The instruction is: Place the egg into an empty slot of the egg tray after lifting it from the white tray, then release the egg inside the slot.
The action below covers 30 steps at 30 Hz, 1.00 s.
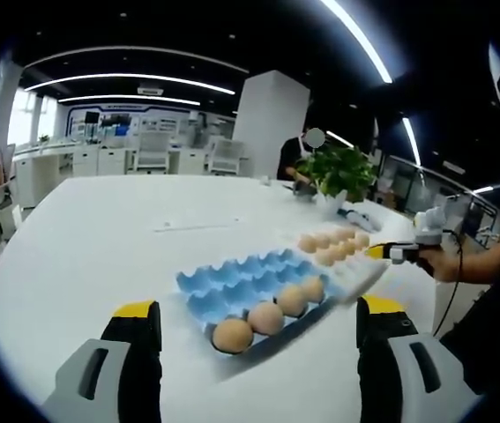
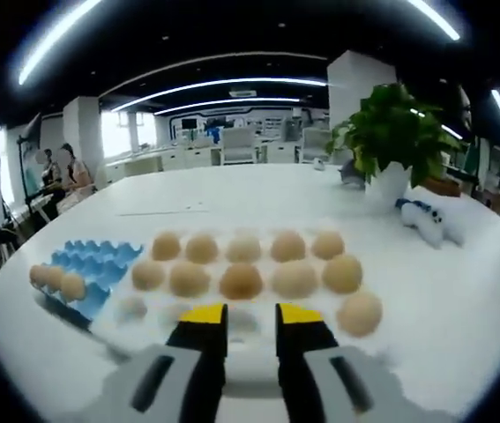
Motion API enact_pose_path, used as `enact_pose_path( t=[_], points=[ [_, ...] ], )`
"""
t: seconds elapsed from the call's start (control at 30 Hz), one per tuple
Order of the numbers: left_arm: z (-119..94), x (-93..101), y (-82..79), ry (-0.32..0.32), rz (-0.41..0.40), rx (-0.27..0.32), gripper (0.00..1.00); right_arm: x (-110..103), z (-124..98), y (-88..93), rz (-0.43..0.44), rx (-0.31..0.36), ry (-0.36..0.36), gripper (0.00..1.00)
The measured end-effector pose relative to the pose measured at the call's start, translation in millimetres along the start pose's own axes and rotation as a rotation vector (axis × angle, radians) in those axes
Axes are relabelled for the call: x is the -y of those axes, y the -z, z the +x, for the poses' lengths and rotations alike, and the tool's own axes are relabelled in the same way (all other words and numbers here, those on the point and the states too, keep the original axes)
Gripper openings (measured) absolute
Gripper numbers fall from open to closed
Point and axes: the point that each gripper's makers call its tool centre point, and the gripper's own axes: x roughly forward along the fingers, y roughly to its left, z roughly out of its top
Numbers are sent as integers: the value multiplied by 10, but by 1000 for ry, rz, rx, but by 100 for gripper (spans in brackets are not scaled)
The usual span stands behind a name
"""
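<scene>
the right gripper (image 2: 251,319) hovers low at the near edge of the white tray (image 2: 382,348), jaws only narrowly apart and holding nothing, with rows of eggs (image 2: 242,280) just ahead. the left gripper (image 1: 258,322) is spread wide and empty, facing the blue egg tray (image 1: 232,282), which holds four eggs along its near row and has free slots behind. to pick well, i'd widen the right jaws, straddle one near egg, and close gently around its middle without nudging its neighbours.
</scene>
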Motion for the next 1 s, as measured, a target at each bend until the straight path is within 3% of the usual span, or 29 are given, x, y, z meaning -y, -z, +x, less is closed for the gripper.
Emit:
enact_pose_path(
  t=[0.2, 0.3, 0.53, 0.67, 0.77, 1.0],
  points=[
    [8, 24, 5, 10, 5, -5, 91, 287, -42, -84, -11, 30, 85, 23],
    [16, 17, 2, 7, 3, -5, 91, 530, -48, -141, -19, 54, 151, 26],
    [18, 1, -5, 3, 5, -4, 91, 845, 11, -77, -1, 23, 200, 28],
    [12, -10, 4, -1, 3, -7, 91, 873, 80, 31, 23, -21, 186, 28],
    [9, -9, -5, -2, 5, -4, 91, 894, 120, 198, 7, -96, 191, 26],
    [-4, -13, -19, -6, 9, -3, 91, 912, 154, 171, 38, -67, 160, 27]
  ],
)
